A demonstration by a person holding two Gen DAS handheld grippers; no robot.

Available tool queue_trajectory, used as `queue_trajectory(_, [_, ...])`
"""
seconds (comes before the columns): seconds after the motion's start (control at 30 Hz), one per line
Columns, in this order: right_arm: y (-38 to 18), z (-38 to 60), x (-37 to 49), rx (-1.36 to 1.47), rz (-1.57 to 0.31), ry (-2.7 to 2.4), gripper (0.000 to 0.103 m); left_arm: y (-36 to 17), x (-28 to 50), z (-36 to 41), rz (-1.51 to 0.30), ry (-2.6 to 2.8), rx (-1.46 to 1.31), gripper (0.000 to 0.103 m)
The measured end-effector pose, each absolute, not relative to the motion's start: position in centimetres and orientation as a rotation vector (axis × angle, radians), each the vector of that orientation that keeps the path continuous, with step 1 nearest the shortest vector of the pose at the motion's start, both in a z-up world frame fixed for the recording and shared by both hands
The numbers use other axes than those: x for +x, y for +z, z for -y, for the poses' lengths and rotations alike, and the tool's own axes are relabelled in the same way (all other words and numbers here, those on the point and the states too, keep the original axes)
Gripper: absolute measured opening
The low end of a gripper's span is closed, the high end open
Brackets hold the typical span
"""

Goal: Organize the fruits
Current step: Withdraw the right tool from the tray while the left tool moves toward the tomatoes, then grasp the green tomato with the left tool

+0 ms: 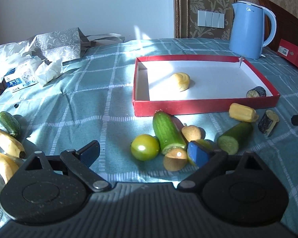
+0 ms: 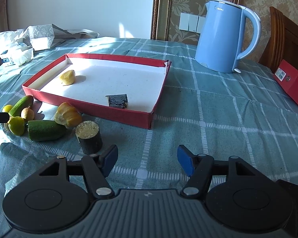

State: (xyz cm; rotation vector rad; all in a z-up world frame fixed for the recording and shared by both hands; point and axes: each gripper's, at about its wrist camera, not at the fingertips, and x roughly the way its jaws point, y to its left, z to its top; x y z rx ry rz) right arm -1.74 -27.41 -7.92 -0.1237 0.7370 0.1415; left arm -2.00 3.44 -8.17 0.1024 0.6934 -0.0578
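Note:
A red tray (image 1: 188, 109) (image 2: 101, 110) with a white floor holds a yellow fruit piece (image 1: 180, 81) (image 2: 68, 77) and a dark chunk (image 1: 256, 92) (image 2: 117, 100). In front of it lie a cucumber half (image 1: 167, 131), a green tomato (image 1: 145, 147), a brown halved fruit (image 1: 175, 159), a small tan fruit (image 1: 191, 133), a second cucumber piece (image 1: 234, 137) (image 2: 45, 132), a yellow piece (image 1: 242, 112) (image 2: 68, 115) and a dark cylinder (image 1: 268, 123) (image 2: 89, 137). My left gripper (image 1: 145, 152) is open, low over the tomato and halved fruit. My right gripper (image 2: 148, 159) is open and empty, right of the dark cylinder.
A blue kettle (image 1: 250, 29) (image 2: 224, 37) stands behind the tray. A red box (image 2: 294, 83) lies at the right edge. Bags and tissue packs (image 1: 35, 59) sit at the far left. Bananas (image 1: 6, 142) and a small cucumber (image 1: 9, 123) lie at the left.

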Motion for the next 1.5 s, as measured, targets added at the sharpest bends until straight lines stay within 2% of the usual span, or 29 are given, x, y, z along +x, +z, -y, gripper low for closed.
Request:
queue_trajectory(0.2, [-8.0, 26.9, -1.8, -0.131, -0.741, 0.146, 0.066, -8.5, -1.9, -5.6, -0.705, 0.023, 0.033, 0.094])
queue_trajectory(0.53, [-7.8, 26.2, -2.1, -0.147, -0.738, 0.144, 0.066, -10.3, -0.8, -5.1, -0.745, 0.005, 0.113, 0.094])
queue_trajectory(1.0, [-7.6, 25.3, -2.6, -0.165, -0.74, 0.141, 0.066, -10.4, -0.6, -3.2, -0.7, -0.092, 0.164, 0.094])
queue_trajectory(1.07, [-7.6, 25.3, -2.6, -0.163, -0.743, 0.138, 0.066, -10.4, -0.7, -2.8, -0.688, -0.091, 0.192, 0.09])
queue_trajectory(1.13, [-7.6, 25.3, -2.7, -0.162, -0.741, 0.137, 0.066, -10.6, -1.0, -2.2, -0.694, -0.088, 0.224, 0.076])
queue_trajectory(1.23, [-7.6, 25.2, -2.7, -0.162, -0.742, 0.139, 0.066, -10.8, -1.5, -1.8, -0.689, -0.091, 0.222, 0.064])
queue_trajectory(1.5, [-7.6, 25.2, -2.8, -0.16, -0.746, 0.143, 0.066, -10.7, -2.0, -1.6, -0.685, -0.106, 0.212, 0.051])
